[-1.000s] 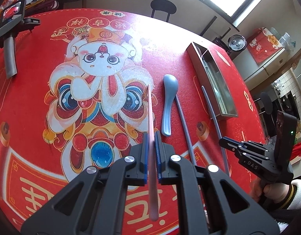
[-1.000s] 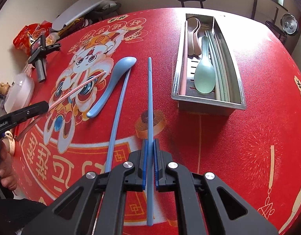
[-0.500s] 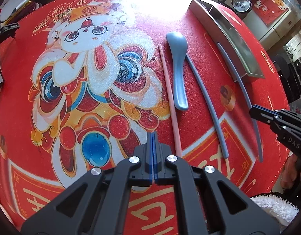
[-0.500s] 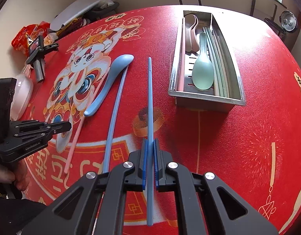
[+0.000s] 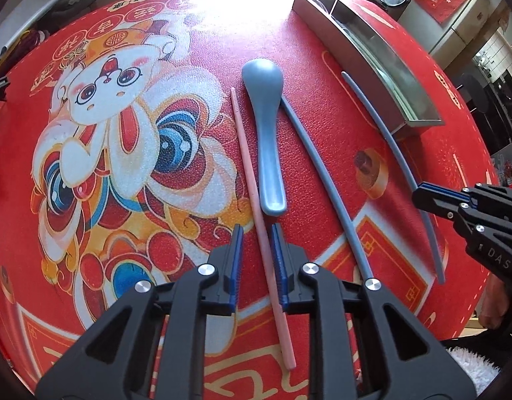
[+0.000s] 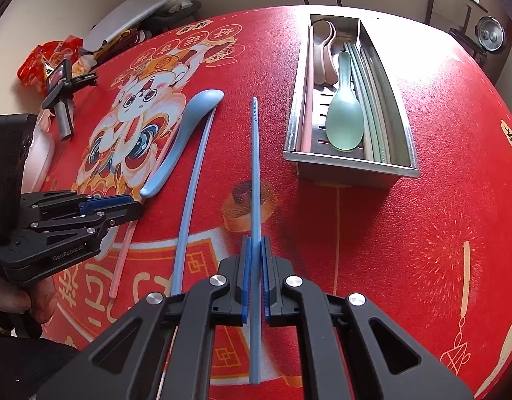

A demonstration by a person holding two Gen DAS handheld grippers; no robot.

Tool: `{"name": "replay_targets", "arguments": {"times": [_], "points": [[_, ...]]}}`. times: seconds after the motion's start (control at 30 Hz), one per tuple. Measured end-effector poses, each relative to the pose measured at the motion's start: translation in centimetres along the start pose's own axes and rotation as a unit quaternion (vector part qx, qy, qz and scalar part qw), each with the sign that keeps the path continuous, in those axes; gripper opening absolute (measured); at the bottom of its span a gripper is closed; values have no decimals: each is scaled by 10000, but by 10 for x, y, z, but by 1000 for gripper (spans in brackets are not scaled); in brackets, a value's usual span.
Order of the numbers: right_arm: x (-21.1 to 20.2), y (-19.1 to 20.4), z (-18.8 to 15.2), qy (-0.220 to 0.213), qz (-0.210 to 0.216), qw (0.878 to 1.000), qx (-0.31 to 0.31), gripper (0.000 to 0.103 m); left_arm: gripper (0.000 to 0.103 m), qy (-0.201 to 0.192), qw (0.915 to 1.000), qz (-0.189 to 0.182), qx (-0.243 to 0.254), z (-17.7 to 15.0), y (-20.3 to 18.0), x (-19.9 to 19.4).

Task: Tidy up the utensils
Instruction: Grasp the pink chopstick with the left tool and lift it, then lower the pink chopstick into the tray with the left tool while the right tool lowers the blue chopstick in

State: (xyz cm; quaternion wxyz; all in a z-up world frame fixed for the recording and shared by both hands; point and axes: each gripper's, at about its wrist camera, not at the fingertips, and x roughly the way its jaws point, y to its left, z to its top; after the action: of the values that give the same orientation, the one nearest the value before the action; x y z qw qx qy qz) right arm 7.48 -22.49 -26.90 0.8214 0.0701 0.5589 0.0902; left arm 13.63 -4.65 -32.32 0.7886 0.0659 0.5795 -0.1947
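The left claw (image 5: pixel 256 233) is standing slightly parted, its jaws having just been opening. The pink chopstick (image 5: pixel 252 180) is lying flat on the table (image 5: pixel 206 26) between the two blue pads (image 5: pixel 237 256), which are not pressing on it. Its far end is reaching toward the rabbit print; its near end is passing under the claw.

The blue spoon (image 5: pixel 266 133) is lying just beside the pink chopstick on the right, bowl pointing away. A loose blue chopstick (image 5: pixel 322 173) is lying beside the spoon, further right.

The right claw (image 6: pixel 255 250) is gripping a second blue chopstick (image 6: pixel 255 166), which is running straight forward between the pads and pointing up the table. The metal tray (image 6: pixel 349 163) is sitting ahead and to the right of that claw. It is holding a green spoon (image 6: pixel 344 120), pinkish spoons, a pink stick and pale green chopsticks.

Bare red cloth is lying open between the gripped chopstick and the tray's near wall. Clutter and a handheld device (image 6: pixel 61 100) are occupying the far left edge of the table.
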Motion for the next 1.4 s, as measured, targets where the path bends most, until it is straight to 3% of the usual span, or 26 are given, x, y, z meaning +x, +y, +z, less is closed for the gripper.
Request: {"name": "replay_targets", "arguments": {"times": [0.2, 0.33, 0.53, 0.87, 1.13, 1.4], "points": [[2, -1, 1, 24, 8, 10000, 10, 6, 14, -102, 9982, 455, 384, 1, -18, 3], [1, -1, 1, 13, 10, 10000, 15, 6, 10, -107, 9996, 232, 89, -1, -5, 2], [0, -4, 2, 0, 27, 10000, 73, 6, 10, -299, 9968, -147, -730, -15, 34, -17], [-10, -9, 11, -149, 182, 9995, 225, 6, 10, -644, 9905, -449, -1133, -16, 49, -56], [-33, -35, 37, -523, 269, 9957, 711, 6, 10, -809, 9888, -829, -944, 30, 24, -70], [-36, -76, 80, -744, -44, 9918, 1034, 6, 10, -888, 9868, -1231, -563, 98, -31, -58]]}}
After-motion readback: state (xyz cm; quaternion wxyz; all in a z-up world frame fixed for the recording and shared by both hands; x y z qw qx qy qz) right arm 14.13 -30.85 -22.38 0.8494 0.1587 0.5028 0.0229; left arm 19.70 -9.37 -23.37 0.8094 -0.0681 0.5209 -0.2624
